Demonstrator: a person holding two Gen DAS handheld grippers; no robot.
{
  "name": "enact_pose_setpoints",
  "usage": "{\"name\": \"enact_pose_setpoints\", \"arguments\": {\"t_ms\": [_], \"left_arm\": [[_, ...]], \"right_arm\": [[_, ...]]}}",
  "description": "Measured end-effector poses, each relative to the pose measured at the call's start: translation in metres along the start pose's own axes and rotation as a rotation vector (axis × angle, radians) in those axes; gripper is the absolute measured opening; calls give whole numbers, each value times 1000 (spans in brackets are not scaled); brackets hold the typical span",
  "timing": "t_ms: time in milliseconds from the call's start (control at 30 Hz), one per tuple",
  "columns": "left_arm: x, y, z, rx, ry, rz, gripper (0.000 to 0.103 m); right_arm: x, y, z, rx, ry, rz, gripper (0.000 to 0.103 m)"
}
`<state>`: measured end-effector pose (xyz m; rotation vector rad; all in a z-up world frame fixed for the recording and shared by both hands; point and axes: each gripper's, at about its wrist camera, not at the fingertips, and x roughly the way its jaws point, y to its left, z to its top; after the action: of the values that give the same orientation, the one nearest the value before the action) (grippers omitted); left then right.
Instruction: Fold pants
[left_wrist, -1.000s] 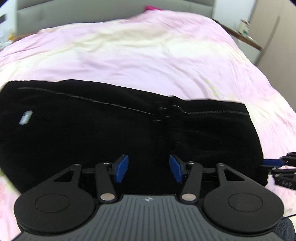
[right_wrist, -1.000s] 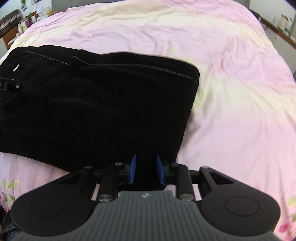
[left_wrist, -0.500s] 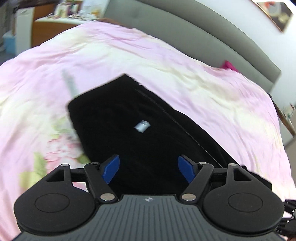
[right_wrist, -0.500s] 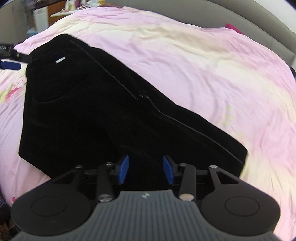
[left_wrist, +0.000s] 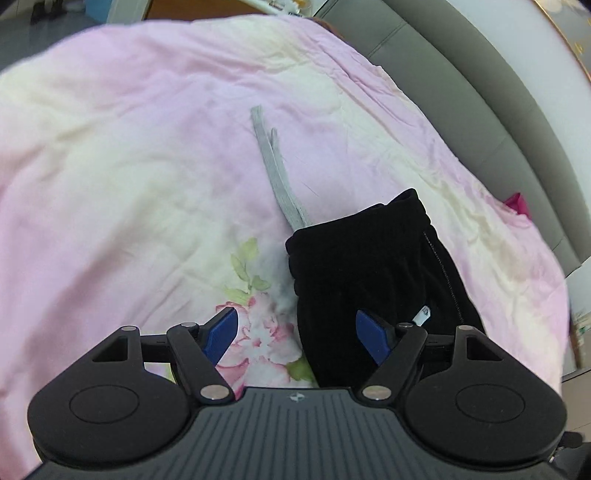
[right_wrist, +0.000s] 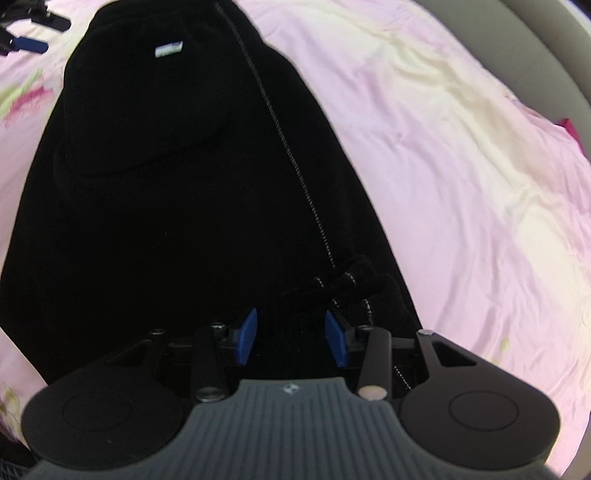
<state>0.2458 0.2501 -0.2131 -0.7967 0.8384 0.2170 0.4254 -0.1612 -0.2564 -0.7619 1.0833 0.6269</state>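
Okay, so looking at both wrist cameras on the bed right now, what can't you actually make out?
- Black pants, right wrist view: near end hidden behind the right gripper, so grip unclear.
- Small white tag, left wrist view: too small to read.
- Grey drawstring: its lower end hidden by the waistband.
- Left gripper: body covers the pants' near part.

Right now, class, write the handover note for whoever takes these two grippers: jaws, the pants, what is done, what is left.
Left gripper: jaws wide open, holding nothing, at the waistband end.
Right gripper: jaws open, over the black fabric, gripping nothing.
Black pants lie on the pink bedspread, already doubled into a long strip; the grey drawstring trails out past the waistband.
Left: tuck in the drawstring, then probably fold the strip shorter.
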Motion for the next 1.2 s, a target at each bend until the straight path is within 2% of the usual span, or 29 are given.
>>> {"name": "enact_pose_setpoints", "arguments": {"t_ms": [67, 133, 233, 333, 533, 567, 600, 633, 700, 767, 800, 867, 1033, 1200], "left_arm": [[12, 7, 3, -46, 16, -77, 86], [27, 5, 5, -73, 41, -123, 87], [48, -4, 9, -39, 53, -97, 87], [62, -10, 13, -29, 60, -109, 90], [74, -21, 23, -6, 72, -95, 87], [75, -22, 23, -15, 71, -87, 84], [75, -23, 23, -20, 66, -76, 77], [74, -24, 22, -17, 59, -62, 74], [65, -31, 20, 11, 24, -40, 58], [52, -40, 18, 37, -12, -49, 47], [44, -47, 19, 48, -30, -64, 42], [26, -68, 19, 86, -72, -95, 39], [-20, -141, 9, 222, -131, -169, 36], [-62, -231, -25, 409, -161, -267, 32]], "right_arm": [[7, -5, 5, -1, 9, 27, 39], [13, -10, 8, 14, 13, 51, 39], [21, -15, 12, 16, 24, 81, 39], [23, -25, 14, 10, 29, 111, 39], [-5, -46, 8, -12, -13, 169, 38], [-5, -47, 5, -35, -13, 159, 39], [-3, -51, 4, -32, -18, 166, 41], [0, -52, 1, 1, -18, 182, 41], [17, -61, 1, 65, -10, 215, 47], [32, -64, 2, 93, -13, 224, 48], [36, -62, 5, 98, -19, 221, 49], [41, -65, -1, 132, -35, 225, 49], [23, -85, -24, 235, -67, 224, 48], [-19, -119, -57, 419, -198, 288, 45]]}}
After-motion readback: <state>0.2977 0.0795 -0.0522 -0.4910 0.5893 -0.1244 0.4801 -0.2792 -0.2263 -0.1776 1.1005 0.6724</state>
